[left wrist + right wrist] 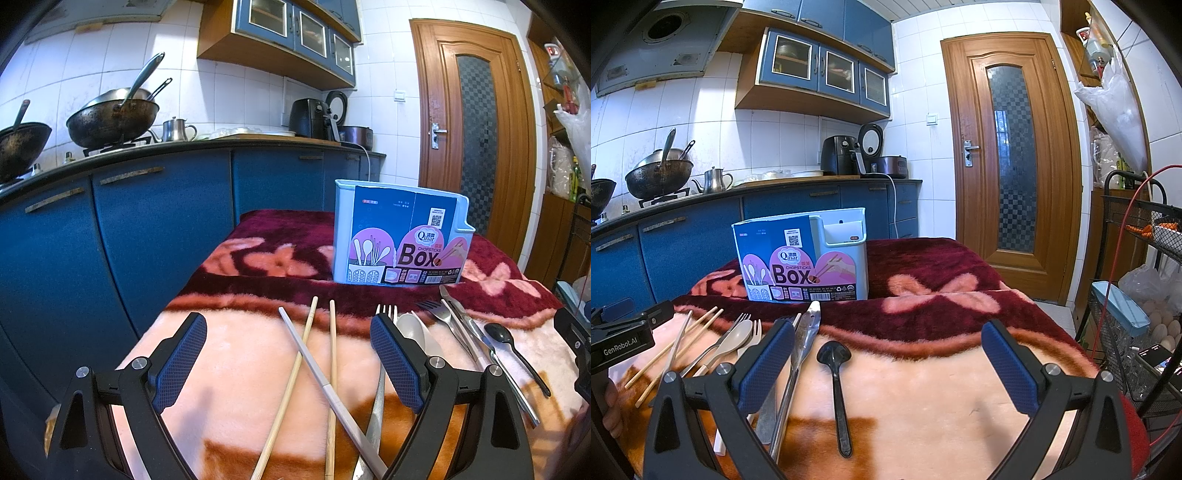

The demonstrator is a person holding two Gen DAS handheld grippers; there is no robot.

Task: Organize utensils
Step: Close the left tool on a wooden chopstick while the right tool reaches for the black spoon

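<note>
Pale blue, the box [400,236] stands upright at the far side of the blanket [923,387], ready to receive utensils. In front of it lie chopsticks [295,376], forks [439,314] and a black spoon [836,384], all loose. We hold our left gripper [288,365] spread wide over the chopsticks and our right gripper [886,369] spread wide over the spoon, both grasping nothing. The crossing chopsticks may hinder a clean pick.

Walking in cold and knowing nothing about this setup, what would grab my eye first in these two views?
Probably the pale blue chopsticks box standing upright at the back of the plush floral blanket, its label shouting BOX. In front of it lies a scatter of cutlery: wooden chopsticks, forks and a black spoon. Framing each view are open blue-padded grippers, the left gripper and the right gripper, both holding nothing.
</note>
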